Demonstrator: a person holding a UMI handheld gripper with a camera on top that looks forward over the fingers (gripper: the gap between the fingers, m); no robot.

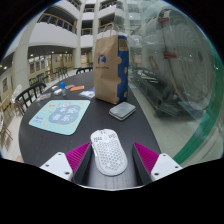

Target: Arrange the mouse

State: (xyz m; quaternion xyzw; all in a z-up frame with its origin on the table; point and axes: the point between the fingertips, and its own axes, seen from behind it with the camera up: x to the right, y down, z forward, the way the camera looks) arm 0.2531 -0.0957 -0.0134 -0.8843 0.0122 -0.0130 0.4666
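— Gripper view: what lies between the fingers (112, 163)?

— White perforated mouse (110, 151), flat on dark round table (45, 140), nose pointing away. Magenta pads (78, 155) spread at either side, a gap showing on each flank; released, not pressing.

— Beyond the mouse?

— Small grey rectangular device (122, 110) just ahead and slightly right. Farther back, tall brown paper bag (107, 66) with blue printing, standing upright. Left of centre, pale blue square mat (60, 116) with a circular pattern, lying flat. Behind the mat, a few small items near the bag, too small to name.

— Surroundings?

— Dark chairs (27, 95) along the left of the table. Bright multi-storey atrium (70, 25) with balconies behind. Curved glass wall (180, 60) at right.
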